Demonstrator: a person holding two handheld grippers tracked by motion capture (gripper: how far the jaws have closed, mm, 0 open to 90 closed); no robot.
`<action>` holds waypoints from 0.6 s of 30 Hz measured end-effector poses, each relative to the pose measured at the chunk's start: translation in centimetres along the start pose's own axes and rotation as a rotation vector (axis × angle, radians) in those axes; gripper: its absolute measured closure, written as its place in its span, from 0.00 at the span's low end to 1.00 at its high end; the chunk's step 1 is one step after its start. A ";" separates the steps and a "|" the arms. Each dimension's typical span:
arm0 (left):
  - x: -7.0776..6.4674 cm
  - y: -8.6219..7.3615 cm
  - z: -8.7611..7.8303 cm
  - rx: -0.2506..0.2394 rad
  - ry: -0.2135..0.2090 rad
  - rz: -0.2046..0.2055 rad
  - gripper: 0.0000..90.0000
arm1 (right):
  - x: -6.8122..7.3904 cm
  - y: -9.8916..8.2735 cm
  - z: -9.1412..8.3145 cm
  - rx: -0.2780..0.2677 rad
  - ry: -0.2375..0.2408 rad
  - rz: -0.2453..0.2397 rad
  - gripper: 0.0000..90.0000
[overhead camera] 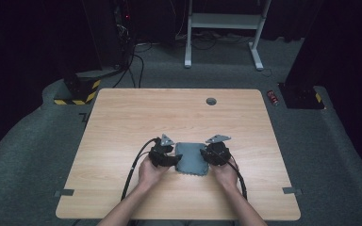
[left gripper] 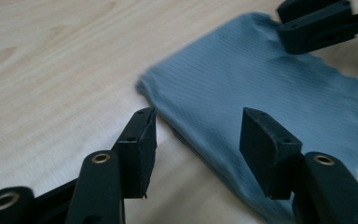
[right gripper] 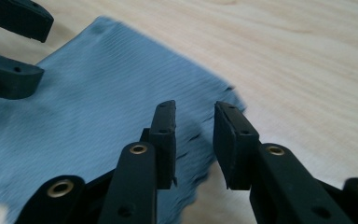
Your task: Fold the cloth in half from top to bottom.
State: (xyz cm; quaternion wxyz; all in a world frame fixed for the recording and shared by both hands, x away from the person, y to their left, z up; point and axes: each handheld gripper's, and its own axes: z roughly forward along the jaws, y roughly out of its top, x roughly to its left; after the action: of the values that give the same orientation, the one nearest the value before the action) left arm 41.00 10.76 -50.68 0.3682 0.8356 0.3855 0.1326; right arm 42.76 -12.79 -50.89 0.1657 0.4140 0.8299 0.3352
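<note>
Dim room, grey carpet, a pale wooden table (overhead camera: pixel 122 117) under the high camera, a white desk frame (overhead camera: pixel 224 21) well beyond its far edge. Near the table's front edge, midway across: a blue-grey ribbed cloth (overhead camera: pixel 191 158), folded into a compact rectangle, scalloped hem toward the person. Left gripper (overhead camera: pixel 166 157) at the cloth's left edge, right gripper (overhead camera: pixel 212 155) at the cloth's right edge, a hand (overhead camera: pixel 150 172) behind each. In the left gripper view, jaws well apart, straddling the folded edge of the cloth (left gripper: pixel 261 88), nothing pinched between the pads. In the right gripper view, jaws narrower but parted, poised over the cloth's (right gripper: pixel 98 93) near corner beside the wavy hem, a clear gap between the pads, no fabric clamped. Judging by the neat layers, folding largely done: cloth already doubled over and lying flat. Probably left: either one more fold across the cloth, or simply backing both grippers away from it.
</note>
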 end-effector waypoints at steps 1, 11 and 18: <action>-0.2 -0.2 -0.3 0.000 -0.004 0.002 0.50 | 0.3 -0.3 -0.1 0.004 0.004 0.001 0.75; -0.8 -2.4 -1.1 0.033 0.010 0.026 0.50 | 0.7 -1.3 -0.4 0.003 0.017 -0.007 0.73; -0.5 -3.2 -2.1 -0.003 -0.005 -0.010 0.47 | 0.6 -1.3 -0.4 0.005 0.018 -0.003 0.72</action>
State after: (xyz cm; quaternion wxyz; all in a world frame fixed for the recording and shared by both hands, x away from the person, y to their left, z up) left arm 37.85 12.79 -51.50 0.3712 0.8335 0.3885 0.1291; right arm 41.38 -13.04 -51.49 0.1577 0.4102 0.8328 0.3366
